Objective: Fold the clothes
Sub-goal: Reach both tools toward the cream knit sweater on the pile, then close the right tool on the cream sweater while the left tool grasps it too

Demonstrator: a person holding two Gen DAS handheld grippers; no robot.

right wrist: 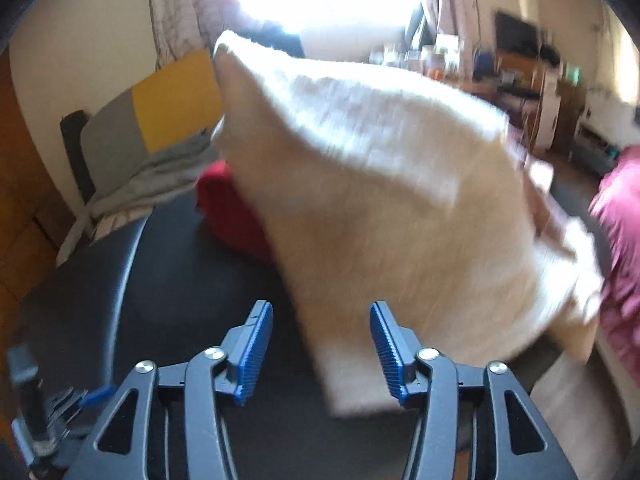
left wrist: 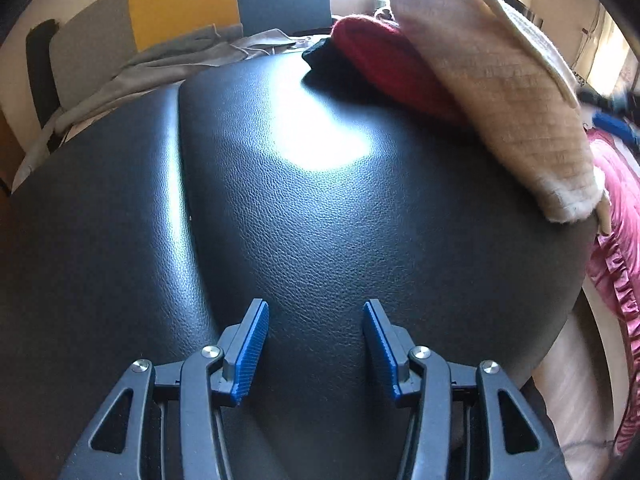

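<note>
Left gripper [left wrist: 316,350]: jaws spread wide, blue ribbed pads [left wrist: 250,354] facing each other with nothing between them, poised over the bare near part of a black, pebble-grained padded surface [left wrist: 280,208]. Right gripper [right wrist: 322,354]: jaws equally wide apart; the lower corner of a cream garment [right wrist: 380,208] shows between the pads, but motion blur leaves it unclear whether cloth and pads touch, and neither pad presses on it.

The cream garment is a thick, fuzzy knit with a faint ribbed or grid texture and a fluffy hem. In the left wrist view the cream garment [left wrist: 504,80] slopes down the right side, its hem meeting the right edge of the surface. In the right wrist view it appears as a broad, blurred sheet, high at the far left and falling toward the near right.

Behind it lies a red knit garment [left wrist: 380,64] with a black cloth [left wrist: 324,60] just to its left. A grey garment [left wrist: 160,68] is heaped at the far left edge. Pink ruffled fabric [left wrist: 620,240] hangs at the right.
</note>
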